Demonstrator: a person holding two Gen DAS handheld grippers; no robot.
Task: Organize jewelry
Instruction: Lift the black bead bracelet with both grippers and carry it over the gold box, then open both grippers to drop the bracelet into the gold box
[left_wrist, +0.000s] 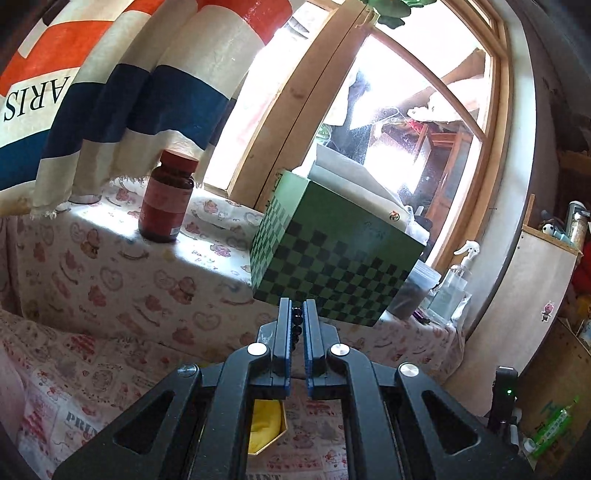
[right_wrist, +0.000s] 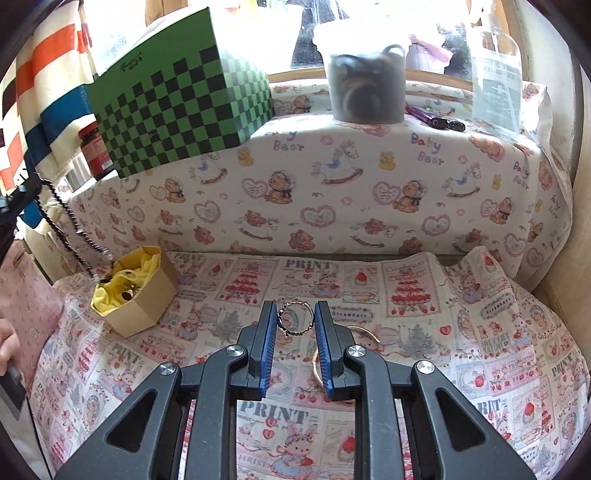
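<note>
My left gripper (left_wrist: 297, 319) is shut on a strand of black beads (left_wrist: 296, 325), which shows between its blue pads. In the right wrist view the same bead strand (right_wrist: 62, 229) hangs from the far left down into a small cardboard box (right_wrist: 147, 306). That box is lined with yellow cloth and holds other jewelry. Under the left gripper, the box's yellow lining (left_wrist: 264, 424) shows. My right gripper (right_wrist: 295, 319) is shut on a thin twisted ring (right_wrist: 295, 303), held upright above the printed cloth. A gold bangle (right_wrist: 364, 332) lies on the cloth behind the right finger, partly hidden.
A green checkered box (right_wrist: 177, 99) overhangs the cloth-covered ledge (right_wrist: 332, 184) under the window. On the ledge also stand a dark red bottle (left_wrist: 166, 203), a clear tub (right_wrist: 364, 85) and a spray bottle (left_wrist: 454, 280). A hand (right_wrist: 7, 347) shows at the left edge.
</note>
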